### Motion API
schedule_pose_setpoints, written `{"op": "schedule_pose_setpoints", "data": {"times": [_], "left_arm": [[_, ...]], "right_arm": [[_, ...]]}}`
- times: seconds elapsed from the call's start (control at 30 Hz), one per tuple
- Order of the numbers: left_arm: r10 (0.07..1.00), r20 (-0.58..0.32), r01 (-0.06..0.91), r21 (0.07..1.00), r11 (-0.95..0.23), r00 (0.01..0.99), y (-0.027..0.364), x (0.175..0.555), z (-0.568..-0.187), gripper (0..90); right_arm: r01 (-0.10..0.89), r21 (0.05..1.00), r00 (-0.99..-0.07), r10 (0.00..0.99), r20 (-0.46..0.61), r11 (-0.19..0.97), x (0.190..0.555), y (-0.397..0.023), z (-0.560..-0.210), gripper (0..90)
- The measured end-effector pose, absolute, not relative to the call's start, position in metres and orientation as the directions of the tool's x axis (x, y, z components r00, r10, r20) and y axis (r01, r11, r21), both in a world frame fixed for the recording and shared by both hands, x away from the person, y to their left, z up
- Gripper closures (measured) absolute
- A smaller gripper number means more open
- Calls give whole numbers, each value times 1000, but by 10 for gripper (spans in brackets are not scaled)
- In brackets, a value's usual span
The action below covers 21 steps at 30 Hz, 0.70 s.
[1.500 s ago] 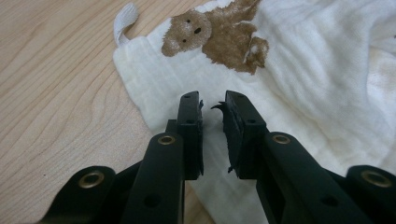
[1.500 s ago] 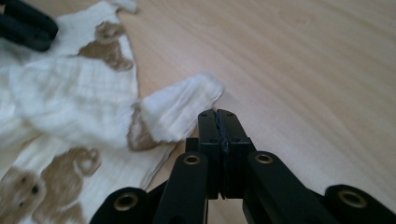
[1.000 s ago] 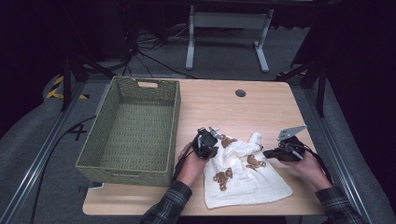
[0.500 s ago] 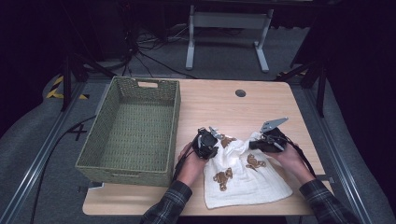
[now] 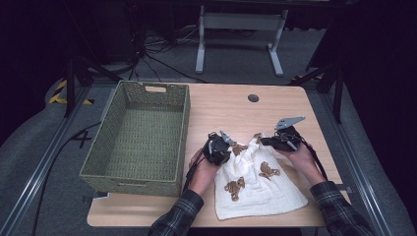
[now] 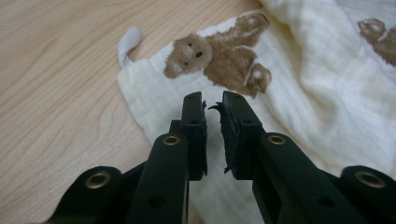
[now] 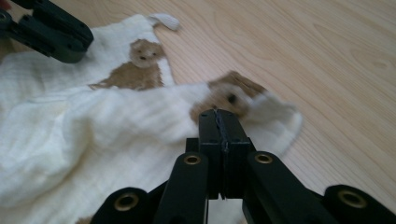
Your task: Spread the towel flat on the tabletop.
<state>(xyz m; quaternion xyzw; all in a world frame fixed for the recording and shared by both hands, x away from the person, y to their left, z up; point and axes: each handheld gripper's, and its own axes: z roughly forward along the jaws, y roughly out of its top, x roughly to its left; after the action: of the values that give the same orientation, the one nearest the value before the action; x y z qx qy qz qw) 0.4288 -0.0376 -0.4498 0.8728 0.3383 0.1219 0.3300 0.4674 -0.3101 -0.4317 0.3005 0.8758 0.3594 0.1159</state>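
A cream cloth (image 5: 260, 189) printed with brown bears lies on the wooden table (image 5: 236, 110), bunched along its far edge. My left gripper (image 5: 227, 139) hovers at the cloth's far left corner. In the left gripper view its jaws (image 6: 213, 105) have just been closing and stand a narrow slit apart, with nothing between them and the cloth (image 6: 303, 93) below. My right gripper (image 5: 264, 141) is shut on the far right corner. In the right gripper view the jaws (image 7: 216, 114) meet on a fold of the cloth (image 7: 93, 130), and the left gripper (image 7: 51, 30) shows at top left.
A green woven basket (image 5: 130, 182) stands empty on the left side of the table, close to my left hand. A small round grommet (image 5: 253, 98) sits near the far edge. Bare wood lies beyond the cloth and to its right.
My right gripper has moved left toward the left gripper, dragging the cloth's right corner inward, so the far edge has bunched up. The left hand has stayed put.
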Motion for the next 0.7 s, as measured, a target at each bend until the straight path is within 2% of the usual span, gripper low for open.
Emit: {"op": "schedule_pose_setpoints", "data": {"times": [0.23, 0.7], "left_arm": [[702, 1, 530, 655, -539, 713, -41, 442, -452, 828], [702, -14, 540, 651, -534, 712, -41, 448, -457, 849]], "right_arm": [[490, 637, -778, 628, 12, 595, 472, -319, -448, 898], [519, 601, -755, 655, -11, 608, 455, -347, -444, 899]]}}
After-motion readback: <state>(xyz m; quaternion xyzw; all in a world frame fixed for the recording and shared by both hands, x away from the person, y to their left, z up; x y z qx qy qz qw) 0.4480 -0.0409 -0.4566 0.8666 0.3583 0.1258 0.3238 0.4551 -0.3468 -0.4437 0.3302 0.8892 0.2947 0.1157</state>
